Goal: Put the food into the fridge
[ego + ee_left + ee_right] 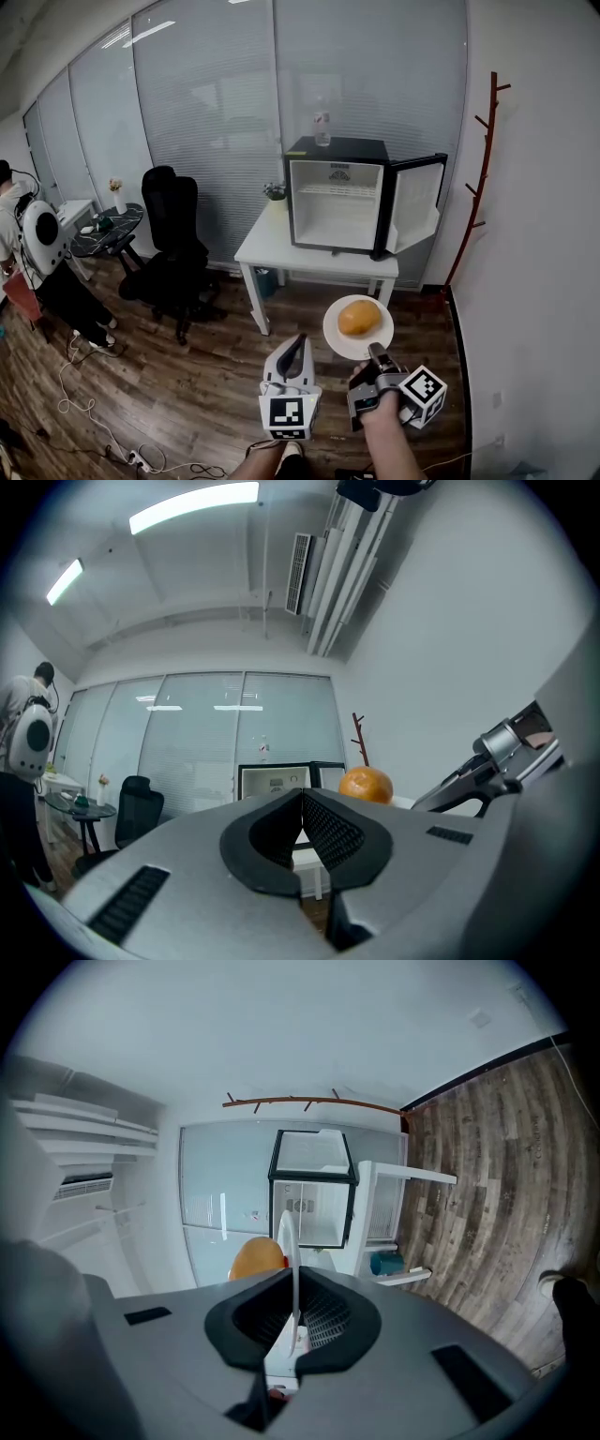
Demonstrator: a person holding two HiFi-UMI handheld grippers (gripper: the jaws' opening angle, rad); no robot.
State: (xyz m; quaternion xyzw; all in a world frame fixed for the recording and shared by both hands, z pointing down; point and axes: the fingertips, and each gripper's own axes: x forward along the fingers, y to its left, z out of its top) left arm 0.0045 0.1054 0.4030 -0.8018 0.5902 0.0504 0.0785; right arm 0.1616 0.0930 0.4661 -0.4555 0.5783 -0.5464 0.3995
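Observation:
A black mini fridge [337,197] stands on a white table [272,246] with its door swung open to the right and its white inside showing. My right gripper [377,354] is shut on the rim of a white plate [337,343], which carries a round orange-brown piece of food [359,317]. Plate and food hang in the air in front of the table. In the right gripper view the plate's edge [284,1232] runs between the jaws, the food [255,1258] beside it and the fridge [312,1194] beyond. My left gripper [298,342] points forward, shut and holding nothing.
A clear bottle [322,127] stands on top of the fridge. A black office chair [173,234] and a small round table [108,230] are to the left, near a person [37,253]. A red coat rack [478,178] leans at the right wall. Cables [84,412] lie on the wooden floor.

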